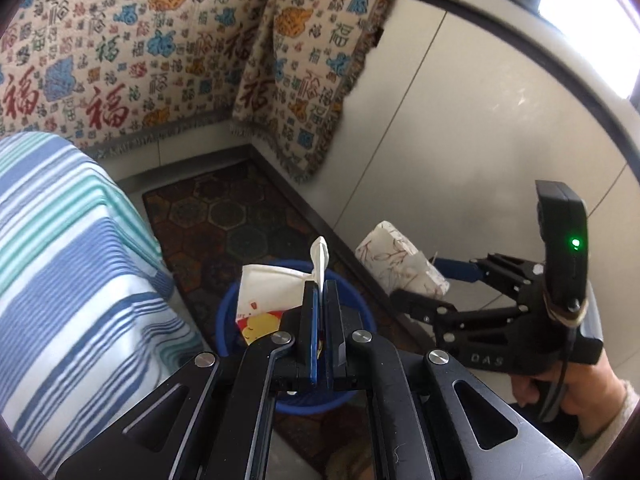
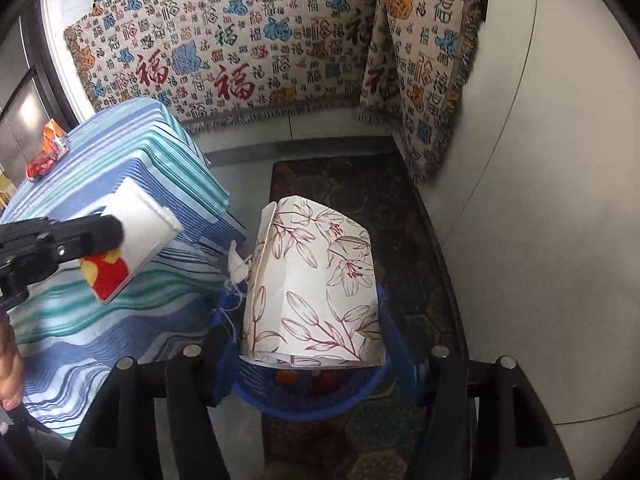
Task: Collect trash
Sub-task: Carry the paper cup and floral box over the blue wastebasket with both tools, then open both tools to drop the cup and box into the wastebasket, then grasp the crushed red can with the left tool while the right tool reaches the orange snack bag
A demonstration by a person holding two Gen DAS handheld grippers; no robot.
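Matt black plastic tongs (image 1: 320, 292) with shiny metal pins pinch a glossy paper packet (image 2: 132, 236). The floral tissue pack (image 2: 316, 284) looks like smooth paper, the bin (image 2: 304, 404) blue plastic, the tabletop (image 2: 120, 300) striped cloth.

a flat white paper packet (image 2: 138, 236) with a red and yellow print hangs edge-up over a blue bin (image 1: 228, 320). a white flower-printed paper pack (image 2: 316, 284) sits upright above the same bin, where red and orange scraps (image 2: 308, 378) already lie inside.
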